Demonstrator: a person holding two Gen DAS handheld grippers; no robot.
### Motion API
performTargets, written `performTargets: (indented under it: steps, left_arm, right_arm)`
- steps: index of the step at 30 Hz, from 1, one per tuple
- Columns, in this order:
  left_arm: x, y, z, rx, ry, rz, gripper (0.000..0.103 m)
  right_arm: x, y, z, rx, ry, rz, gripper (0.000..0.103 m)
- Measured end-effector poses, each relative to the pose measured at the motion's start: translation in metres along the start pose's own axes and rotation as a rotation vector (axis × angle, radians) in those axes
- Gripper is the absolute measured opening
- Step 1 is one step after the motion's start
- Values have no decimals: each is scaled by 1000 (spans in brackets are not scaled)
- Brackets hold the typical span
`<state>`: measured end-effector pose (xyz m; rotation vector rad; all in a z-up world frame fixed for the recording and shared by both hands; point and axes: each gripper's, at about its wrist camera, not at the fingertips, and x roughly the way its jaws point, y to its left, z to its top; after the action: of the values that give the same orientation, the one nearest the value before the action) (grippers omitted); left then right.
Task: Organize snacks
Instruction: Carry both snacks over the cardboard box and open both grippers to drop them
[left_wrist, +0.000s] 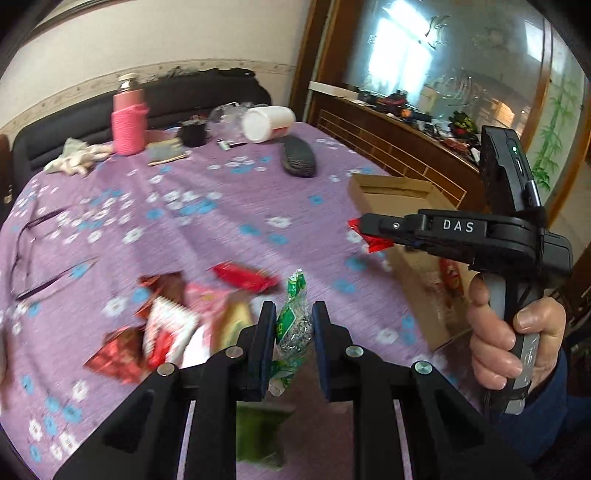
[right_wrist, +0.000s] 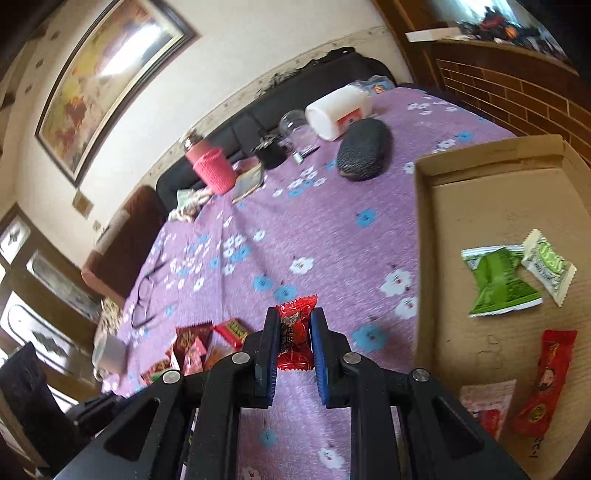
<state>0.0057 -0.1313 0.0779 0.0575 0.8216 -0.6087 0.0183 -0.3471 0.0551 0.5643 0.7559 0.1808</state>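
My left gripper (left_wrist: 293, 314) is shut on a green-and-silver candy packet (left_wrist: 293, 325), held above the purple flowered tablecloth (left_wrist: 192, 229). To its left lies a blurred heap of red and pink snack packets (left_wrist: 166, 325). My right gripper (right_wrist: 293, 321) is shut on a small red wrapped candy (right_wrist: 295, 332); it also shows in the left wrist view as the right gripper (left_wrist: 364, 230) with a red wrapper at its tip, a hand on its handle. An open cardboard box (right_wrist: 480, 206) at right holds two green packets (right_wrist: 498, 284) and red ones (right_wrist: 546, 384).
At the table's far side stand a pink flask (left_wrist: 127, 122), a white jar lying on its side (left_wrist: 267, 122), a dark glasses case (left_wrist: 298, 157) and a black cup (left_wrist: 194, 133). Spectacles (left_wrist: 33, 254) lie at left. A wooden cabinet (left_wrist: 399, 133) stands at right.
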Motion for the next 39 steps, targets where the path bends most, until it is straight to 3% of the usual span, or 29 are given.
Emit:
performTargets:
  steps: [5, 13, 16, 30, 33, 36, 39]
  left_arm:
    - [24, -29, 17, 24, 14, -58, 19]
    - [70, -100, 31, 77, 59, -185, 19]
    - [84, -124, 31, 104, 81, -214, 19]
    - [137, -157, 29, 147, 157, -191, 21]
    - [138, -154, 29, 129, 153, -171, 39]
    - [133, -146, 30, 100, 117, -189, 52]
    - [127, -144, 34, 83, 65, -186, 68]
  right_arm:
    - [-29, -33, 19, 111, -102, -46, 17]
    - [-56, -96, 35, 316, -146, -117, 17]
    - [-68, -115, 37, 367, -174, -183, 17]
    - [-66, -149, 39, 456, -144, -272, 22]
    - [-69, -149, 39, 462, -157, -274, 37]
    - [-77, -145, 39, 453, -198, -289, 39]
    - [-90, -139, 40, 430, -264, -362, 39]
